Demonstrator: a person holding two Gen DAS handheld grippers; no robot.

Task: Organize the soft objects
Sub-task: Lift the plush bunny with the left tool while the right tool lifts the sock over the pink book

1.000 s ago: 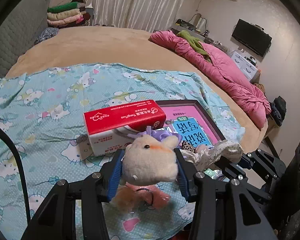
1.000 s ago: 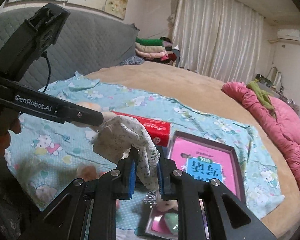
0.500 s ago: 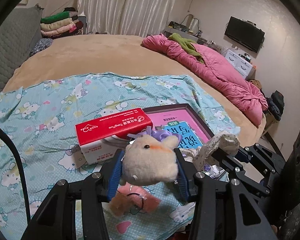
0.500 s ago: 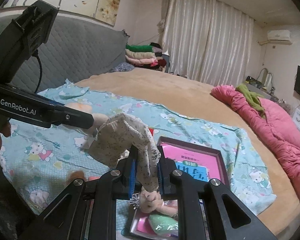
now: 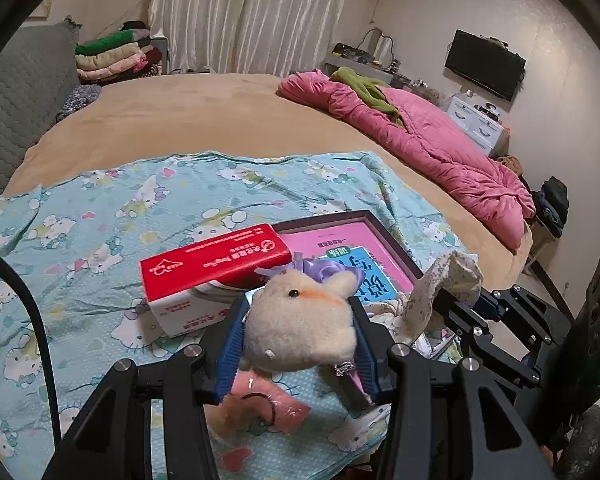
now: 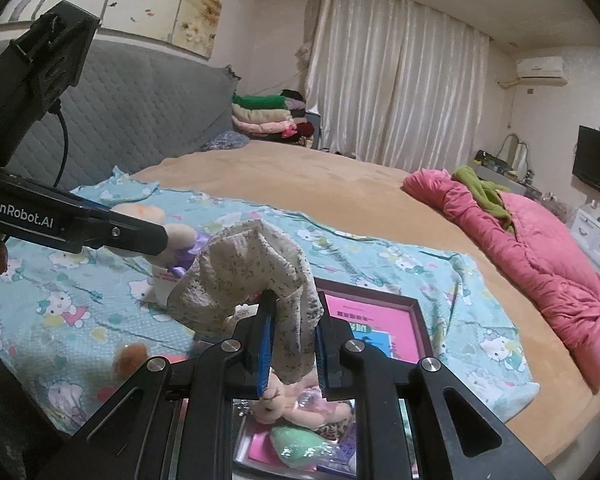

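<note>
My left gripper is shut on a cream plush rabbit with a purple bow, held above the bed; the same plush rabbit shows at the left of the right wrist view. My right gripper is shut on a speckled cream cloth, which hangs bunched over its fingers. That cloth appears to the right of the rabbit in the left wrist view. Below lies a dark-framed pink box holding a small plush toy and a green soft piece.
A red and white tissue box lies on the turquoise cat-print sheet. A pink packet with a hair tie lies near the front edge. A pink quilt runs along the bed's right side. Folded clothes are stacked at the back.
Both grippers have risen a little with their loads, so the tissue box and the pink box sit lower in view. The plush toy in the box has come into the right wrist view.
</note>
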